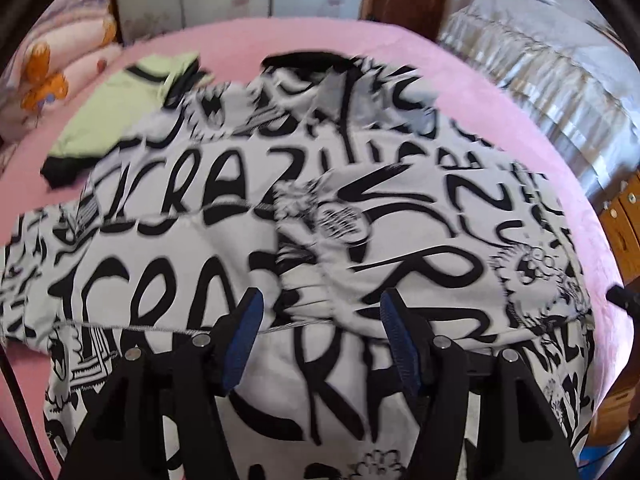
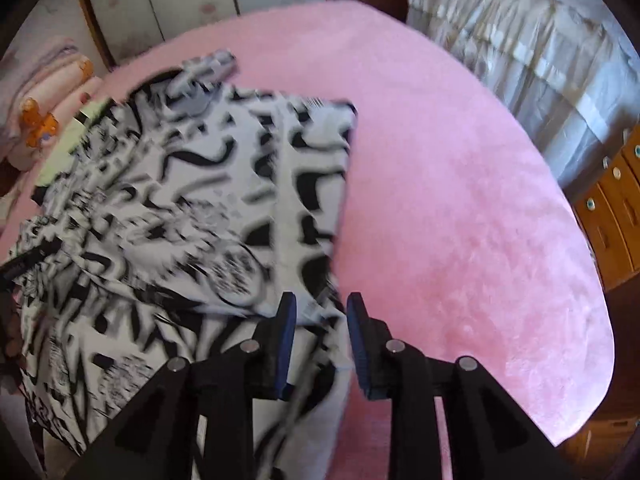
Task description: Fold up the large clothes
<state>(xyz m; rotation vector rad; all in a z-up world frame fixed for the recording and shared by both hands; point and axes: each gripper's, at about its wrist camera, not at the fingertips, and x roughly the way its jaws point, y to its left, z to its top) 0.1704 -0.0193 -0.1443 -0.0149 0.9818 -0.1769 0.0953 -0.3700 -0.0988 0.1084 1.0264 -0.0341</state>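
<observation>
The black-and-white printed garment point(image 1: 248, 200) fills the frame's middle on the pink blanket point(image 2: 460, 220); left gripper point(image 1: 320, 308) and right gripper point(image 2: 321, 308) both stand apart, gripping nothing.

Left gripper point(image 1: 320, 308) angled downward, jaws wide apart, gripping nothing; right gripper point(image 2: 321, 312) angled downward, jaws narrowly parted.

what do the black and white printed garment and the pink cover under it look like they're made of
Printed garment: thin woven or knit cloth, matte; it creases softly and shows a stitched hem. Pink cover: plush fleece or velvety fabric, likely; its fuzzy nap catches a slight sheen.
</observation>
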